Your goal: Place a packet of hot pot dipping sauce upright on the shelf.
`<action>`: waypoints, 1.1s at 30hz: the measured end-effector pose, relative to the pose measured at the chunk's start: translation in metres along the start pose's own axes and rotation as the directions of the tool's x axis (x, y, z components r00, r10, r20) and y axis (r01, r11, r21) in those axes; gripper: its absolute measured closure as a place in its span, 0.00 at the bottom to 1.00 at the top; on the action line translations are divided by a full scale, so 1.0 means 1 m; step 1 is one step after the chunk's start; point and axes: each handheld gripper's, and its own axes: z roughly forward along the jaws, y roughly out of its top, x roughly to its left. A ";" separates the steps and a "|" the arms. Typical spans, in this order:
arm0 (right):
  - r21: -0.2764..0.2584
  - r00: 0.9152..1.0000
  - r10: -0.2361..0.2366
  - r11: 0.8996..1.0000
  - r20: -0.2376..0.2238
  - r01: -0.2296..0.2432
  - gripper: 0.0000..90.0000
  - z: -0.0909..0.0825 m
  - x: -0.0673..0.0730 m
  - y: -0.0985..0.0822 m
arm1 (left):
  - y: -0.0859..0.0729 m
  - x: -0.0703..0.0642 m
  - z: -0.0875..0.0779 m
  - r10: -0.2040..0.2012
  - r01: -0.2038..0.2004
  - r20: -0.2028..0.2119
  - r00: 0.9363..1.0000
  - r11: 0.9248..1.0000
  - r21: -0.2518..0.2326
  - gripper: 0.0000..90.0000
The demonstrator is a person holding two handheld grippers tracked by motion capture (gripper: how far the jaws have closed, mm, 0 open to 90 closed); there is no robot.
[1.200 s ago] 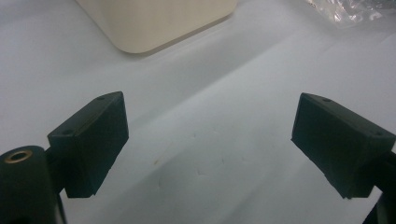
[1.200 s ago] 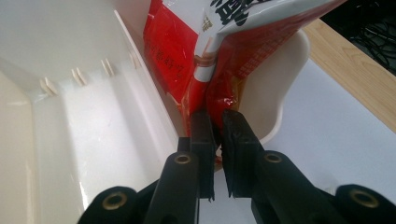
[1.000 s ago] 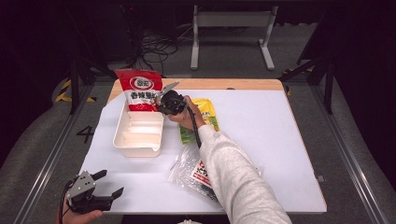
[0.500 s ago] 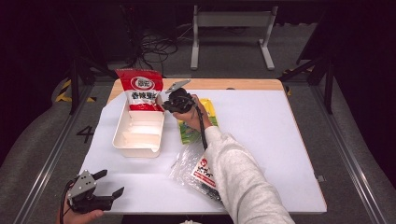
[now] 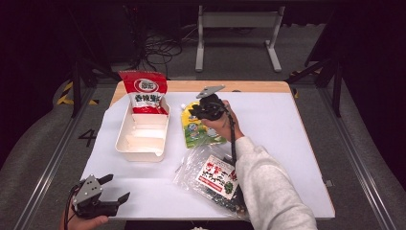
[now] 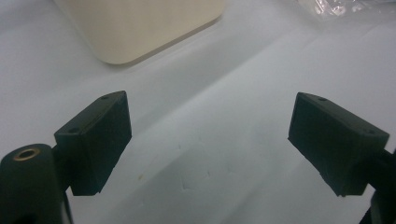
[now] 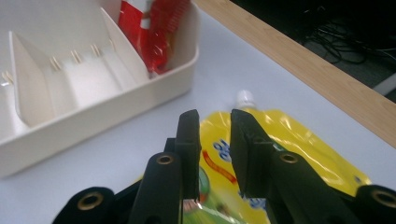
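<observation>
High view is showing the right tool [image 5: 194, 111] hovering over the top of a yellow and green pouch [image 5: 197, 132] that is lying flat on the white table [image 5: 287, 143], just right of the cream tray [image 5: 142, 134]. Its jaws have just been opening a little; in the right gripper view they are standing a narrow gap apart with nothing between them, above the pouch [image 7: 280, 140] and pointing toward its white spout [image 7: 244, 97]. The tray [image 7: 93, 112] is sitting close ahead to the left there, its dividers [image 7: 28, 93] upright and a red snack bag [image 7: 149, 32] standing in its far compartment. In the high view that red snack bag [image 5: 144, 91] is leaning up out of the tray's far end. Nearer the person, a clear bag with a red label [image 5: 213, 179] is lying beside the right sleeve [image 5: 268, 187], partly tucked under the forearm. The left tool [image 5: 112, 189] is resting at the near left corner of the table, well apart from everything else, jaws standing wide with only bare table between them; the left gripper view is showing the tray's corner [image 6: 140, 32] ahead.
</observation>
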 end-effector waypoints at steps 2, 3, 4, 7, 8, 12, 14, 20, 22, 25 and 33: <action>0.001 1.000 0.008 1.000 0.011 -0.008 0.80 -0.010 -0.005 -0.008 | 0.001 -0.001 0.002 0.004 -0.004 0.004 1.000 1.000 0.007 0.15; -0.001 1.000 0.012 1.000 0.012 -0.012 0.80 -0.015 -0.007 -0.012 | 0.001 -0.001 0.002 0.005 -0.005 0.008 1.000 1.000 0.011 0.15; -0.002 1.000 0.024 1.000 0.011 -0.024 0.79 -0.020 -0.010 -0.015 | 0.002 -0.002 0.003 0.009 -0.009 0.003 1.000 1.000 0.014 0.15; -0.002 0.999 0.023 1.000 0.033 -0.023 0.79 -0.030 -0.016 -0.025 | 0.003 -0.002 0.005 0.012 -0.012 0.008 1.000 1.000 0.014 0.15; 0.002 0.999 0.025 1.000 0.038 -0.025 0.78 -0.032 -0.017 -0.027 | 0.004 -0.003 0.006 0.014 -0.014 0.009 1.000 1.000 0.016 0.15; 0.012 0.998 0.043 0.999 0.053 -0.044 0.75 -0.041 -0.025 -0.040 | 0.004 -0.004 0.007 0.024 -0.024 0.018 1.000 1.000 0.019 0.15; 0.016 0.997 0.052 0.998 0.061 -0.053 0.75 -0.043 -0.030 -0.047 | 0.005 -0.005 0.008 0.032 -0.032 0.017 0.999 0.999 0.018 0.16; 0.012 0.996 0.075 0.997 0.055 -0.075 0.73 -0.054 -0.033 -0.062 | 0.008 -0.007 0.010 0.046 -0.047 0.021 0.999 0.999 0.018 0.16; 0.012 0.996 0.071 0.997 0.060 -0.072 0.73 -0.059 -0.032 -0.066 | 0.009 -0.007 0.011 0.044 -0.045 0.027 0.999 0.999 0.017 0.16; 0.020 0.996 0.070 0.997 0.055 -0.071 0.73 -0.065 -0.031 -0.072 | 0.010 -0.008 0.012 0.047 -0.048 0.029 0.998 0.999 0.022 0.16; 0.032 0.996 0.078 0.996 0.048 -0.080 0.72 -0.068 -0.028 -0.085 | 0.012 -0.010 0.014 0.061 -0.062 0.034 0.998 0.998 0.030 0.16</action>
